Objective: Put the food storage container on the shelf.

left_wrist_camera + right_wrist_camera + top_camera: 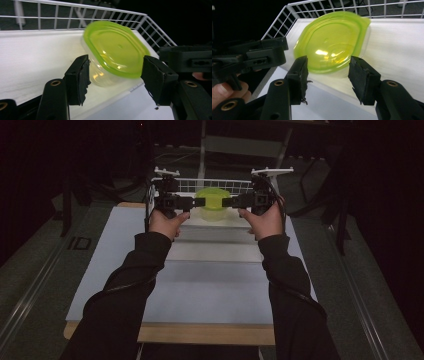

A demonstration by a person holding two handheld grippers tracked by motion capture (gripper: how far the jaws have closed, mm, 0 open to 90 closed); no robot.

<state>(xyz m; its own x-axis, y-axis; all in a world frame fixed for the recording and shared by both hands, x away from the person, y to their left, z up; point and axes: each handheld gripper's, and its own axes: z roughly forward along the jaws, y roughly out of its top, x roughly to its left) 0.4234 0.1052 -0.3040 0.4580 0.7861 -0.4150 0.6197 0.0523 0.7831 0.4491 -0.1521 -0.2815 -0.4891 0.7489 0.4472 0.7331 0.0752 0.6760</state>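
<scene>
Dark surroundings frame a pale surface (200,290) whose far edge carries a white wire-walled tray (32,52), where a clear container with a green lid (116,48) sits near the middle. Left gripper (115,80) and right gripper (328,78) flank it on either side, both released with pads apart from it.

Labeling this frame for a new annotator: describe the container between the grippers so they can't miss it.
Start at the white wire basket at the table's far end. On the white surface inside it sits a clear plastic tub with a lime-green lid, the one brightly coloured thing there.
</scene>
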